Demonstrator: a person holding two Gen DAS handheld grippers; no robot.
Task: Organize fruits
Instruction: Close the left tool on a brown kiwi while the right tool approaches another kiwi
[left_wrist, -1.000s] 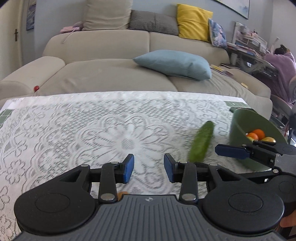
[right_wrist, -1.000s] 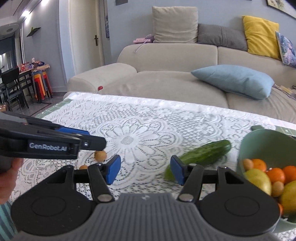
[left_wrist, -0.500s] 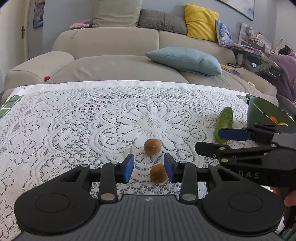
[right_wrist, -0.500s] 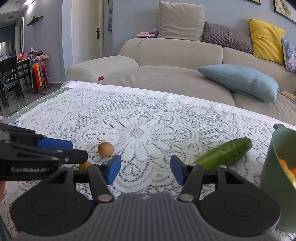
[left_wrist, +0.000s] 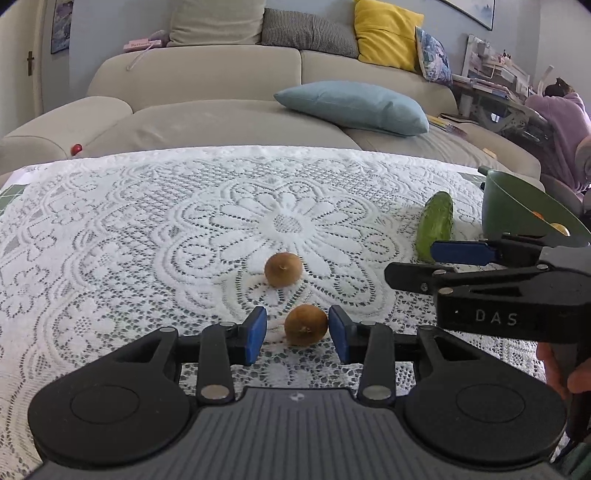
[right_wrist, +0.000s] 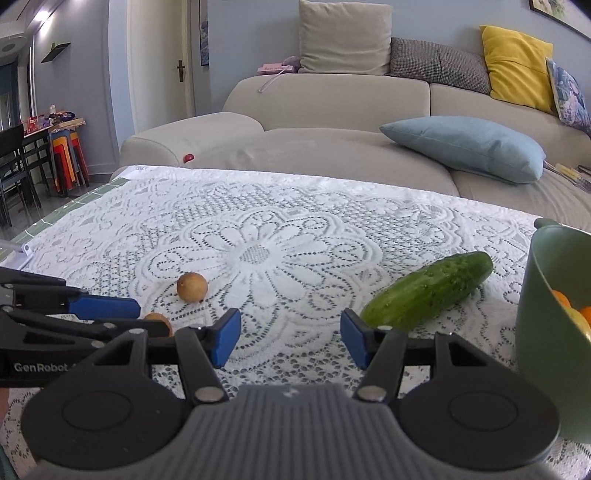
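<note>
Your left gripper (left_wrist: 297, 334): jaws apart around near brown fruit (left_wrist: 306, 325), pads not pressing it. Second brown fruit (left_wrist: 283, 269) just beyond, on lace cloth (left_wrist: 110, 229). Your right gripper (right_wrist: 290, 341): jaws apart, nothing between. Cucumber (right_wrist: 428, 290) beside green bowl (right_wrist: 543, 332), oranges inside.

Two small brown fruits (left_wrist: 283, 269) (left_wrist: 306, 324) lie mid-frame on the lace cloth. One cucumber (left_wrist: 435, 226) and one green bowl (left_wrist: 509, 206) sit at right.
</note>
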